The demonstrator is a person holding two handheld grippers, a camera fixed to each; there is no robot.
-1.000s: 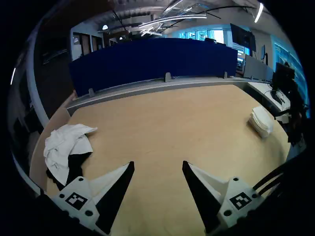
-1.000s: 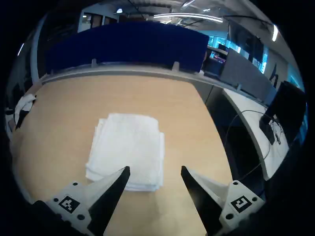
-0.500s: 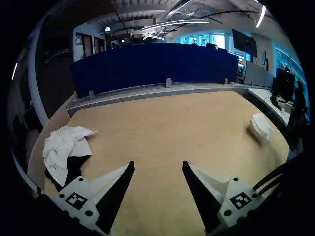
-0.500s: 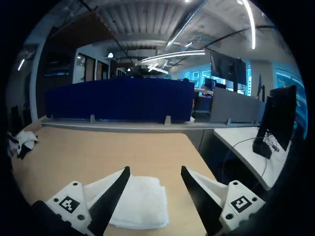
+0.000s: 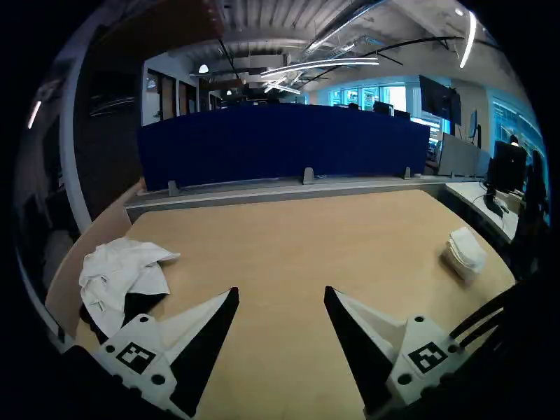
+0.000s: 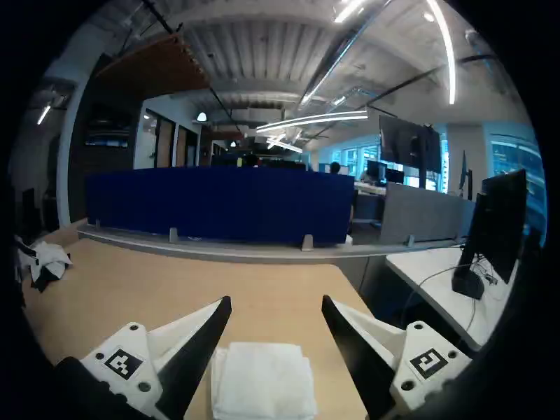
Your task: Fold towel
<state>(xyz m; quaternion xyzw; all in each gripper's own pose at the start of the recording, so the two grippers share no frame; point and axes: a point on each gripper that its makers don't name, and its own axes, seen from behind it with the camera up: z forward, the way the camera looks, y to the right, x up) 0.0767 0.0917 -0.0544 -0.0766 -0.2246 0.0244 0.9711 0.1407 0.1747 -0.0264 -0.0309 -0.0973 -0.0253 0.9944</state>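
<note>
- A smooth, pale wooden table [image 5: 301,238] runs wide and flat up to a long dark-blue fabric partition [image 5: 280,143] with a grey rail [image 5: 294,187] at its foot.
- The left gripper [image 5: 281,288] hangs over the table's near side, facing the partition. Its black wedge-shaped fingers are spread wide with nothing between them.
- The right gripper [image 6: 276,299] is also spread wide and empty. It hovers just above a neatly folded stack of white terry towels [image 6: 262,378].
- That soft, square-edged stack sits well out from the partition, near the table's right-hand end, with bare wood on every side.
- Toward the partition's left end, and well out from it, lies a crumpled heap of white cloth [image 5: 119,273] with a dark cloth under it. It is rumpled and loose-edged, close to the table's rounded rim.
- Between heap and stack, the wood in front of the partition is open and unbroken.
- Past the partition's right end, the table edge drops to a gap. Beyond the gap are a white desk [image 6: 434,273] and a black monitor [image 6: 500,224].
</note>
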